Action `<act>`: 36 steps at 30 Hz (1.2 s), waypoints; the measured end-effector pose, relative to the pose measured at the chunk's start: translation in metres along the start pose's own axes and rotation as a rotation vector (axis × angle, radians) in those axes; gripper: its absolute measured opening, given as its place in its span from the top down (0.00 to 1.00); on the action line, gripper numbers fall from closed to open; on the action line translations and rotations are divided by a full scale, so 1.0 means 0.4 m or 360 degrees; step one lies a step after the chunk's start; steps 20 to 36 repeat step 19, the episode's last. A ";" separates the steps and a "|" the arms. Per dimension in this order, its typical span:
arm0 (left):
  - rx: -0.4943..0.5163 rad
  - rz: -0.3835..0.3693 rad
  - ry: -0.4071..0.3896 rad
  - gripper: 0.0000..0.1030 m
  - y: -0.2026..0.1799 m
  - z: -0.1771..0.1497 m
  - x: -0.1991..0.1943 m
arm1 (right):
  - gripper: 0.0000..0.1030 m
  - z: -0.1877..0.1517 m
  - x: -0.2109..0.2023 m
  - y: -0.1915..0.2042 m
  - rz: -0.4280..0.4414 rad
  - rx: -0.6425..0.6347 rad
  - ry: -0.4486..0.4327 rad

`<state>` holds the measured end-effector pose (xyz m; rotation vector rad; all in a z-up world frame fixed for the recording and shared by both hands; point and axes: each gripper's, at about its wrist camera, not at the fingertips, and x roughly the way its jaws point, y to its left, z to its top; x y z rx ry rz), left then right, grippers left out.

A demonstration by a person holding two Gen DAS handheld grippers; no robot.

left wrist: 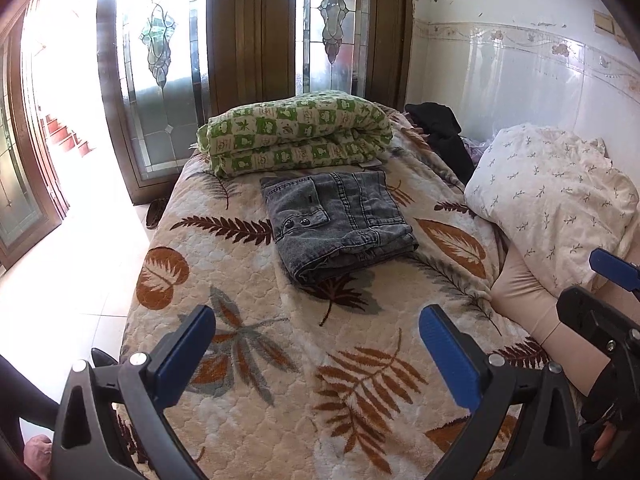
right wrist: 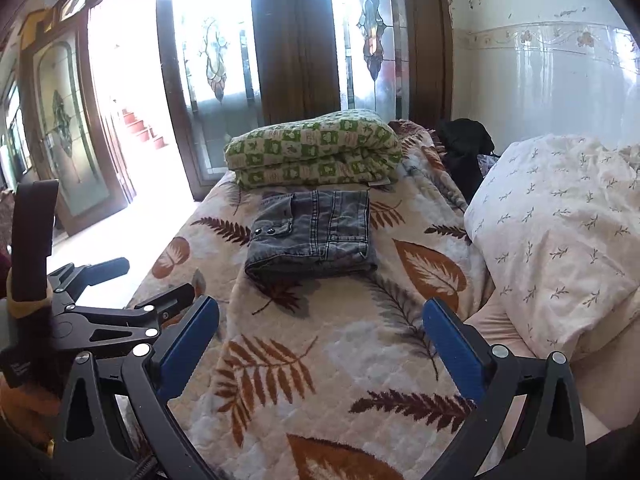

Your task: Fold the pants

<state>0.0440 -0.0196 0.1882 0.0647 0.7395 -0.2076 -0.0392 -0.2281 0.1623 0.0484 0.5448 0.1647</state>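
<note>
A pair of grey denim pants (left wrist: 340, 224) lies folded into a compact stack on the leaf-patterned bed cover (left wrist: 280, 380), near the bed's middle. It also shows in the right wrist view (right wrist: 312, 236). My left gripper (left wrist: 318, 332) is open and empty, held above the cover well short of the pants. My right gripper (right wrist: 320, 324) is open and empty too, likewise short of the pants. The right gripper's body shows at the right edge of the left wrist view (left wrist: 600, 312). The left gripper's body shows at the left of the right wrist view (right wrist: 100, 312).
A folded green-and-white quilt (left wrist: 296, 132) lies just behind the pants. A white floral pillow (left wrist: 552, 200) sits at the right, with a dark garment (left wrist: 440, 132) by the tiled wall. Wooden glazed doors (left wrist: 248, 40) stand behind the bed; tiled floor (left wrist: 80, 260) is at left.
</note>
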 end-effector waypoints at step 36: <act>-0.0037 -0.0001 -0.0013 0.00 0.006 0.011 -0.010 | 0.00 0.014 -0.012 0.004 0.0000 -0.0003 -0.0016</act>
